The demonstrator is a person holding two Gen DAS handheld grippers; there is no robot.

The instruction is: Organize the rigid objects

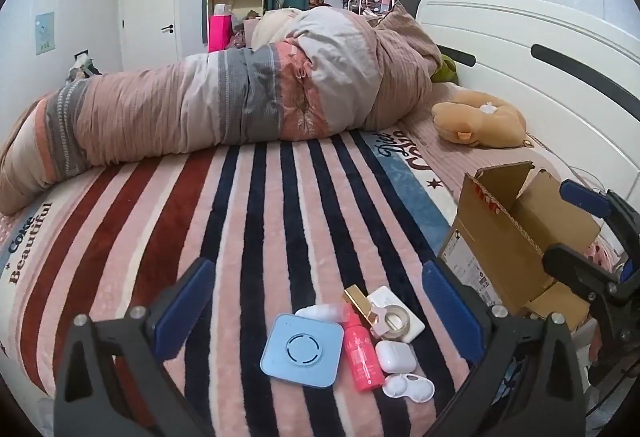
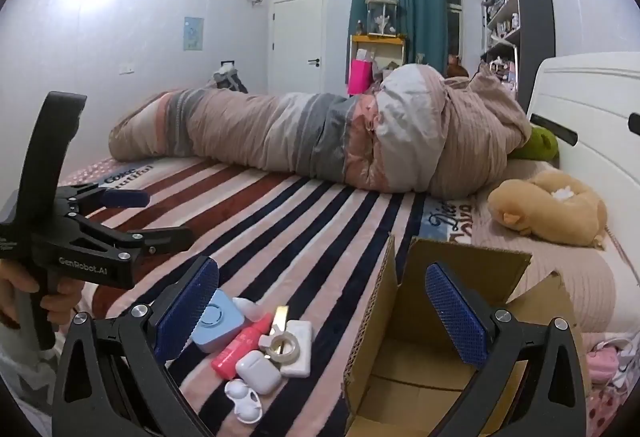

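Observation:
A cluster of small rigid items lies on the striped blanket: a light blue square device [image 1: 303,355] [image 2: 218,321], a pink bottle [image 1: 362,351] [image 2: 240,347], a white earbud case [image 1: 395,356] [image 2: 259,371], a tape roll [image 1: 397,321] [image 2: 285,347], a white contact lens case [image 1: 409,388] [image 2: 244,401], a gold-capped item [image 1: 357,299] and a white flat box [image 2: 298,351]. My left gripper [image 1: 318,305] is open and empty above the cluster. My right gripper [image 2: 322,311] is open and empty, over the near edge of an open cardboard box [image 1: 516,233] [image 2: 436,321].
A rolled quilt [image 1: 224,105] lies across the far side of the bed. A tan plush toy [image 1: 480,121] [image 2: 548,209] sits by the white headboard [image 1: 540,49]. The left gripper's body [image 2: 92,237] shows at left in the right wrist view.

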